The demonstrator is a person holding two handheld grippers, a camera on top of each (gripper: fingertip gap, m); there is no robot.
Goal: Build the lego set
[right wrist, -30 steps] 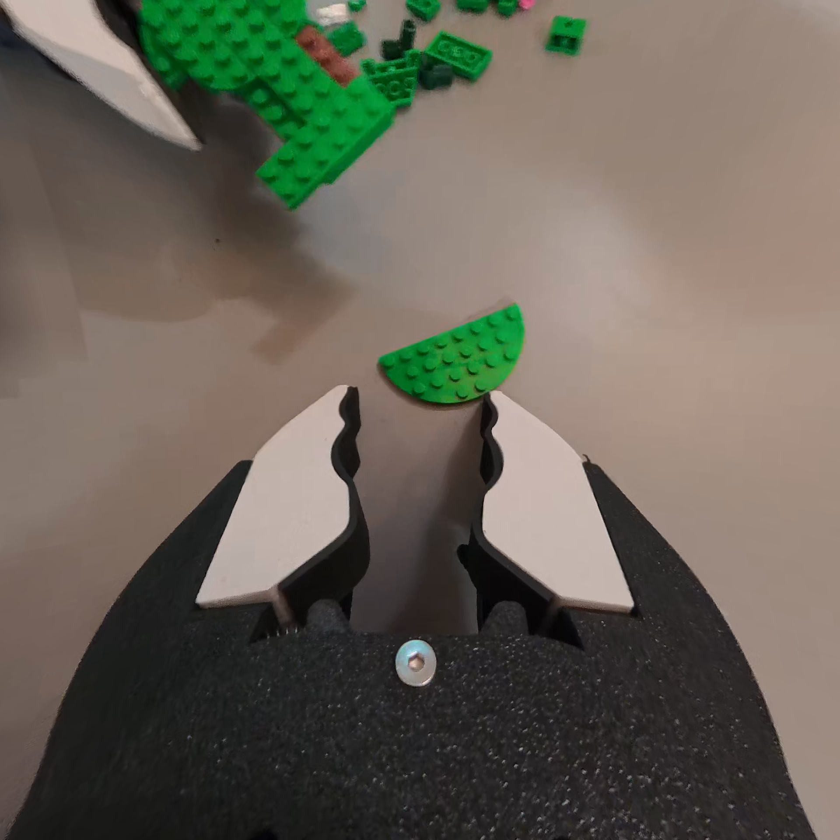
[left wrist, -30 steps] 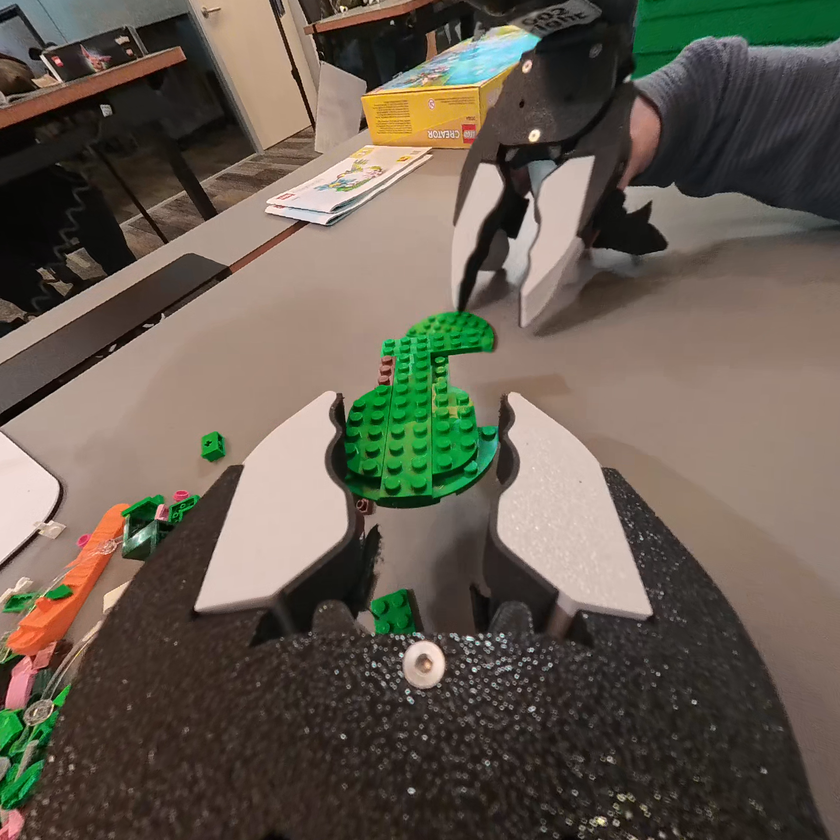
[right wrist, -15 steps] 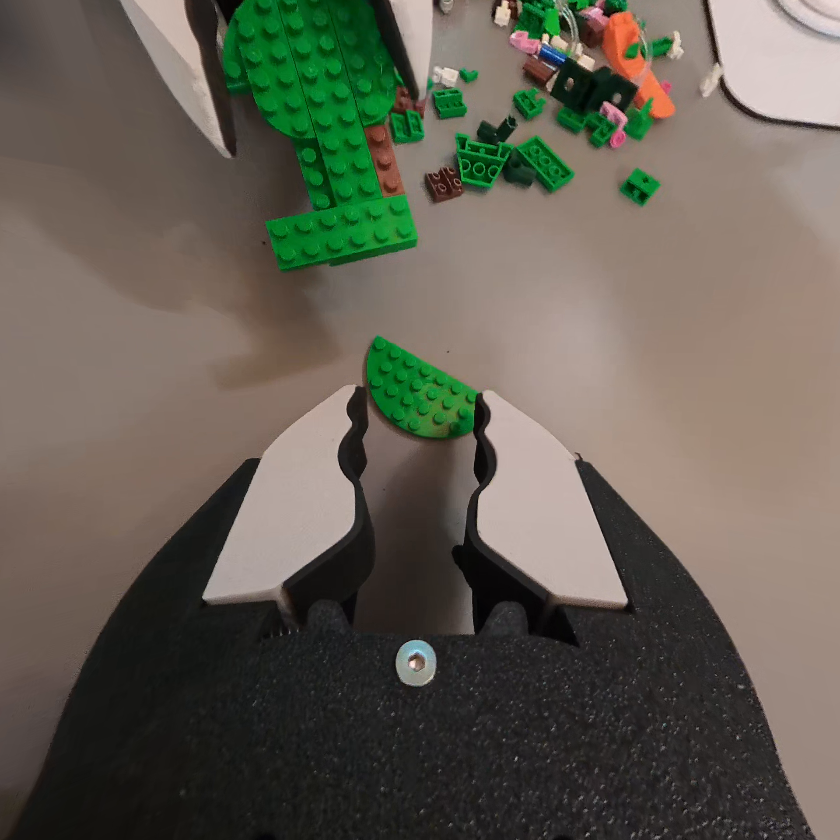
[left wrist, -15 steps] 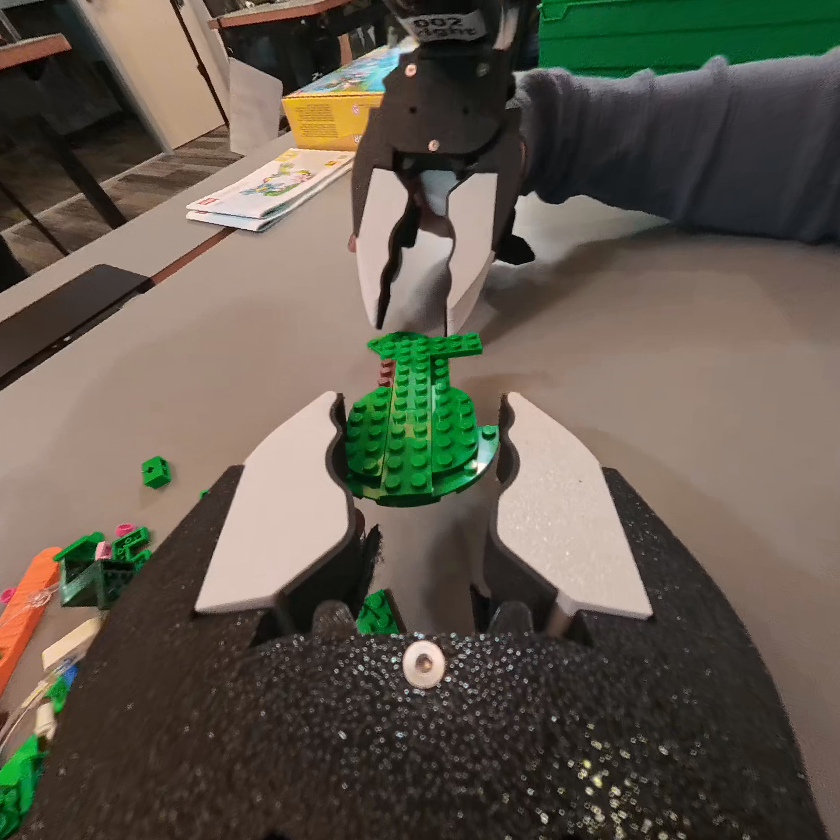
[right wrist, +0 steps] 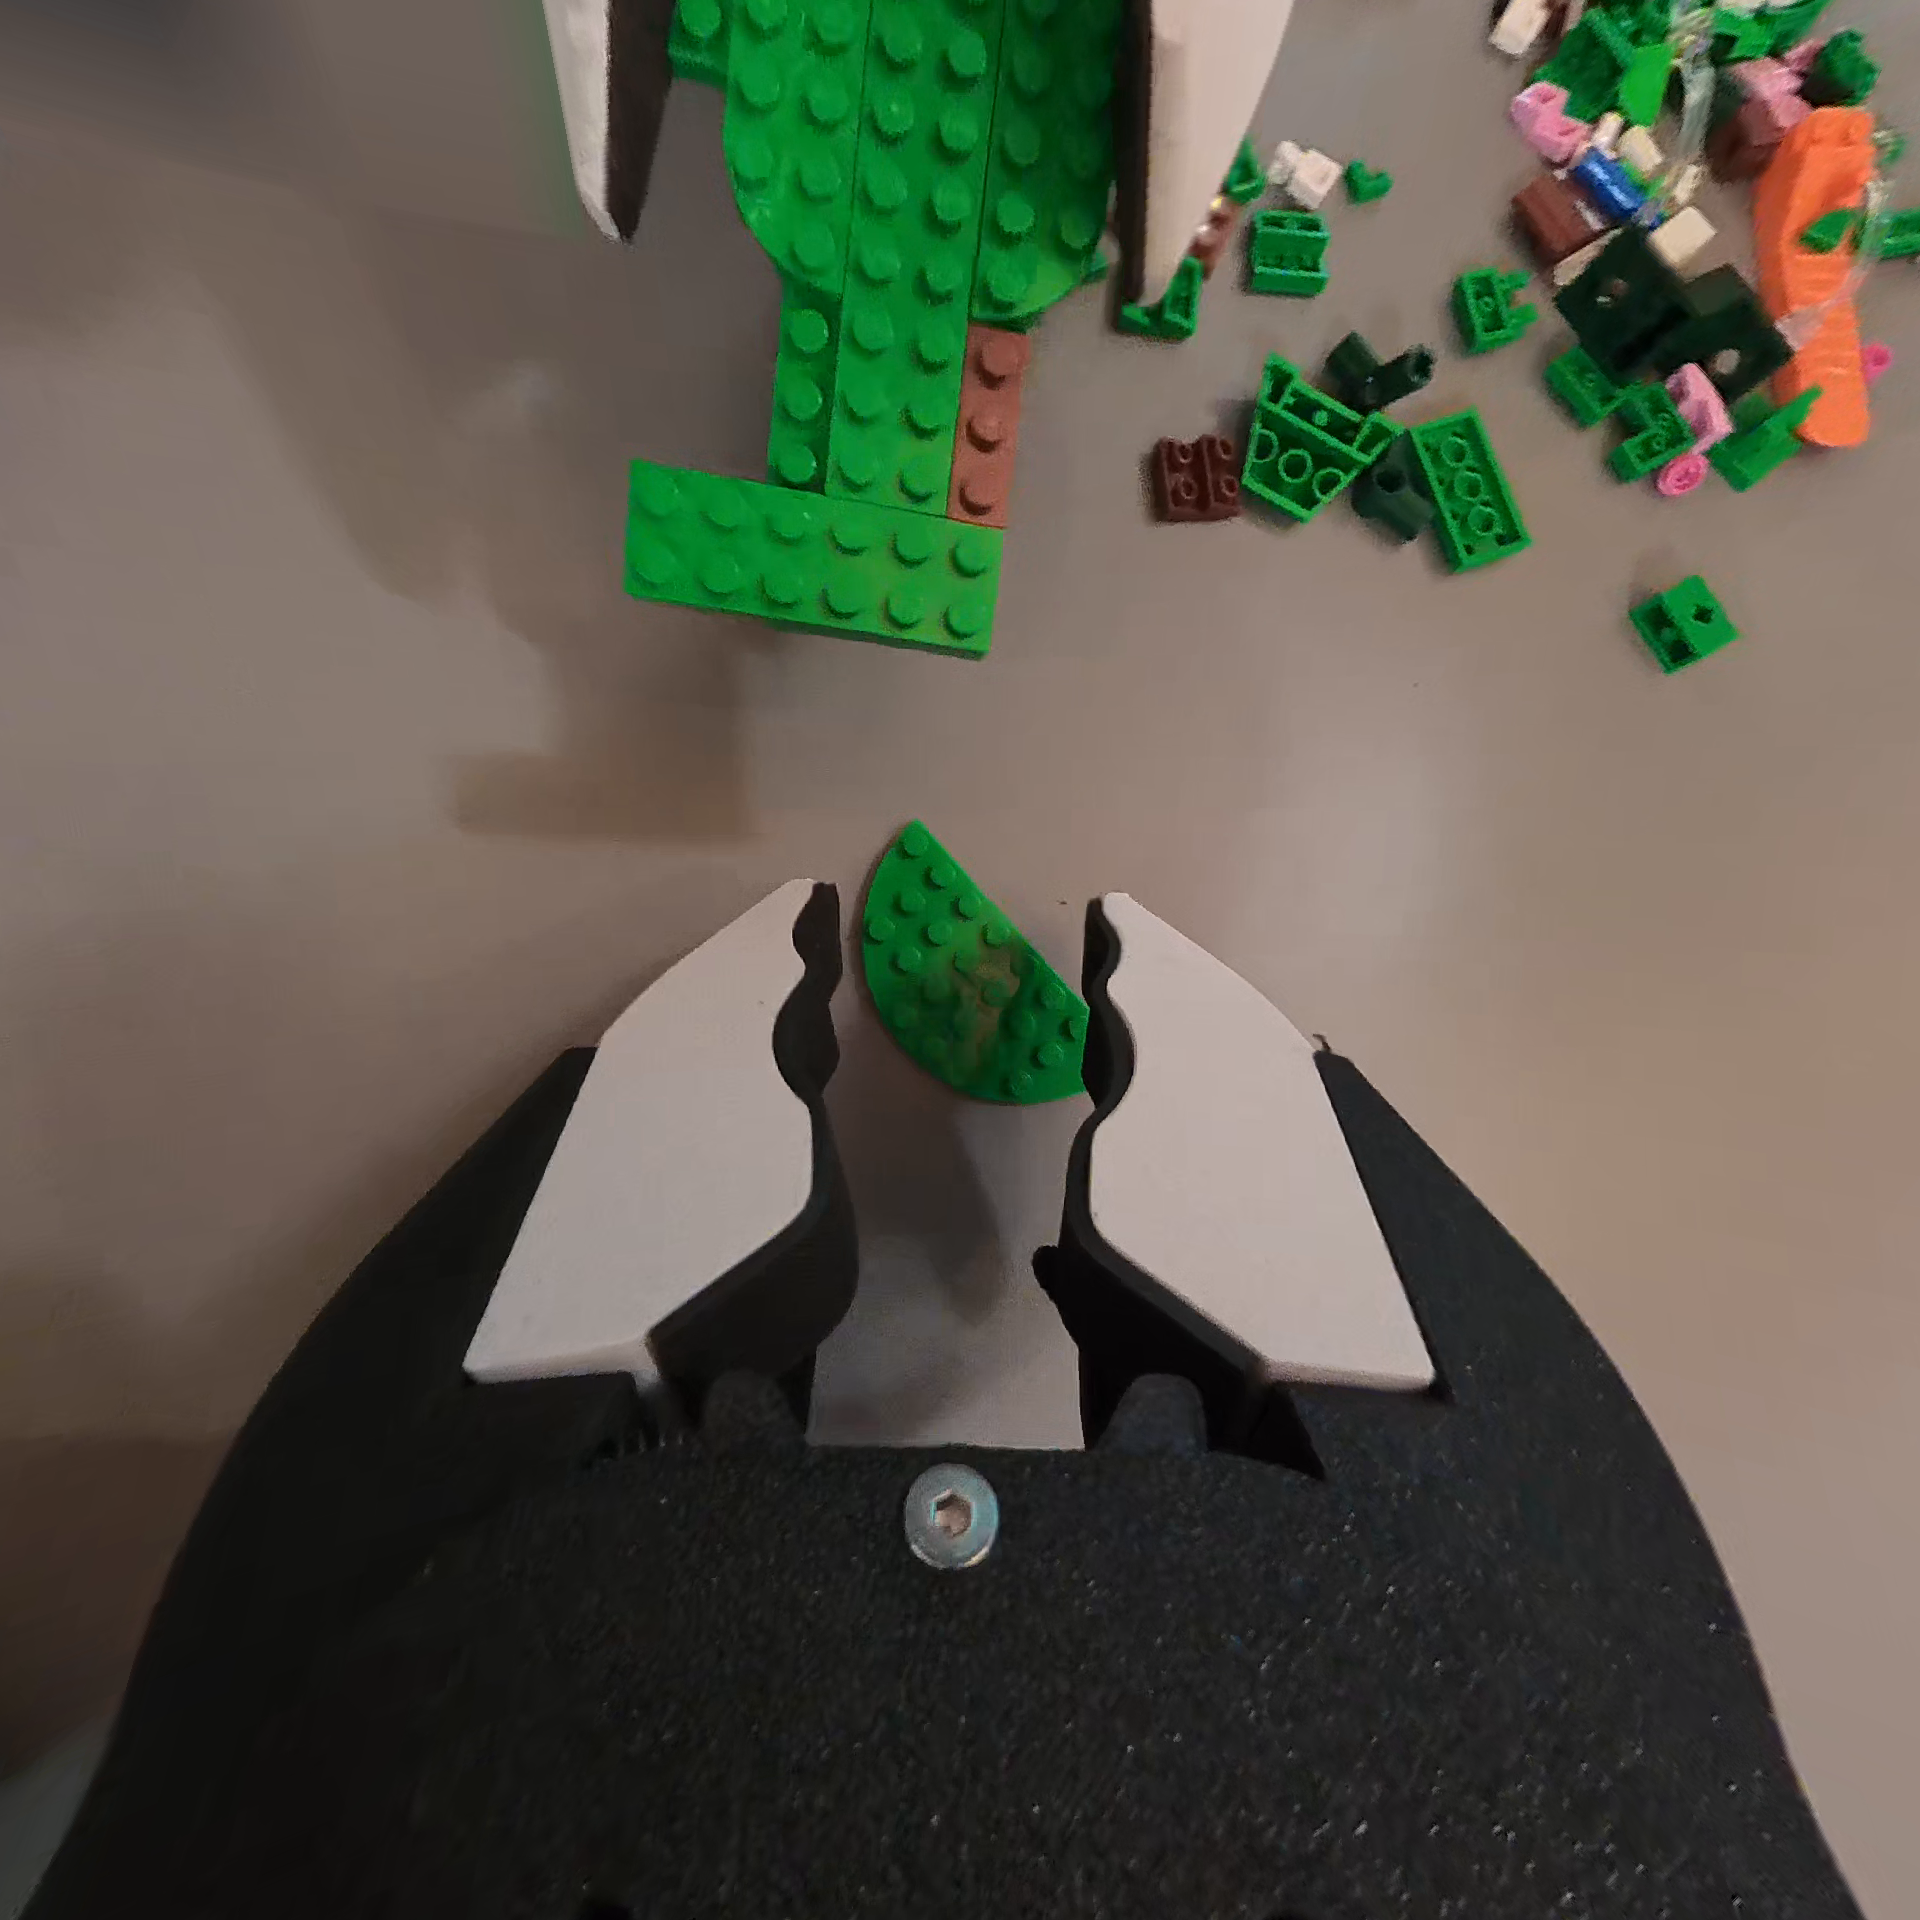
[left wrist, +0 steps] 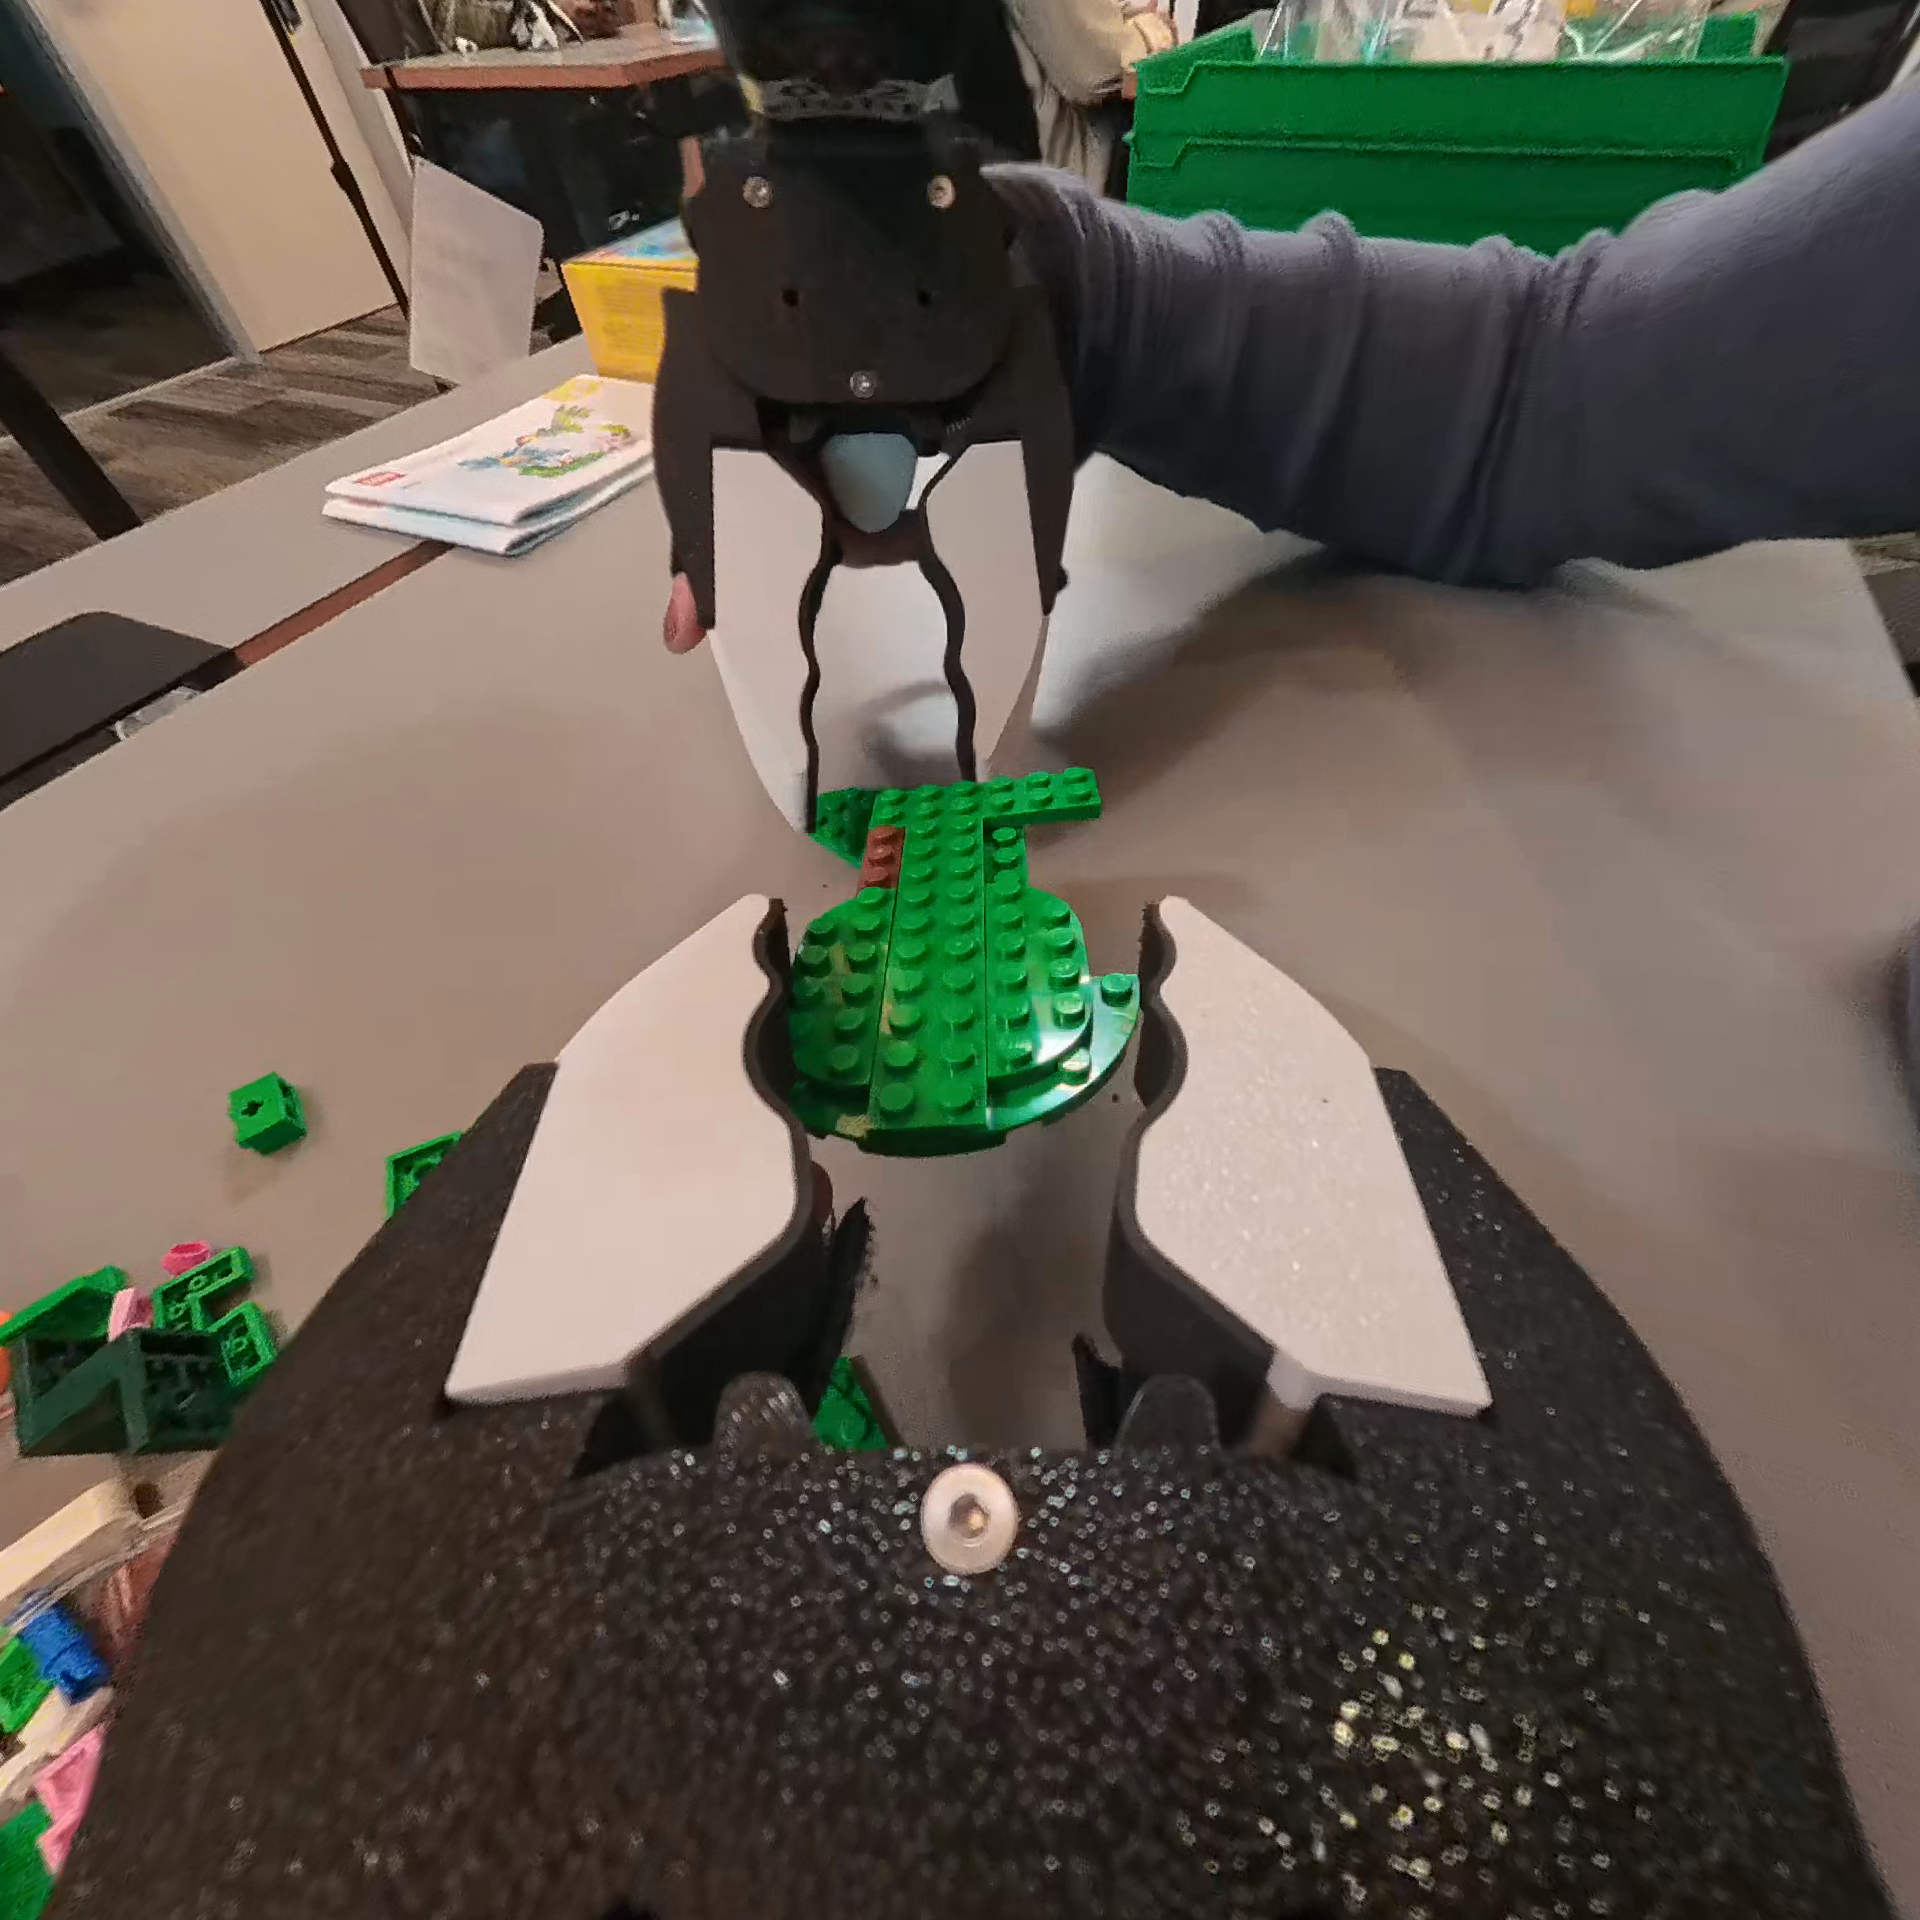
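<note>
My left gripper (left wrist: 961,914) is shut on a green plate assembly (left wrist: 956,997) with a round end, a narrow neck, a brown strip and a crossbar, and holds it just above the grey table (left wrist: 1455,935). The assembly (right wrist: 894,312) also shows at the top of the right wrist view, between the left gripper's fingers (right wrist: 603,135). A loose green half-round plate (right wrist: 966,987) lies flat on the table between the fingers of my open right gripper (right wrist: 961,899) and touches its right finger. In the left wrist view the right gripper (left wrist: 894,795) points down just beyond the crossbar.
A pile of loose green, brown and pink bricks (right wrist: 1558,343) with an orange piece (right wrist: 1818,260) lies beside the assembly. A single green brick (right wrist: 1683,623) lies apart. Booklets (left wrist: 499,468), a yellow box (left wrist: 634,301) and a green crate (left wrist: 1455,135) are at the far edge. A sleeved arm (left wrist: 1455,384) reaches in from the right. Left tips and right tips are each some 15 cm from the single green brick (right wrist: 1683,623). The left camera catches it too, in the left wrist view (left wrist: 276,1097).
The right gripper has turned and come down so its fingers straddle the half-round plate. The left gripper has swung with the assembly to face it end-on.
</note>
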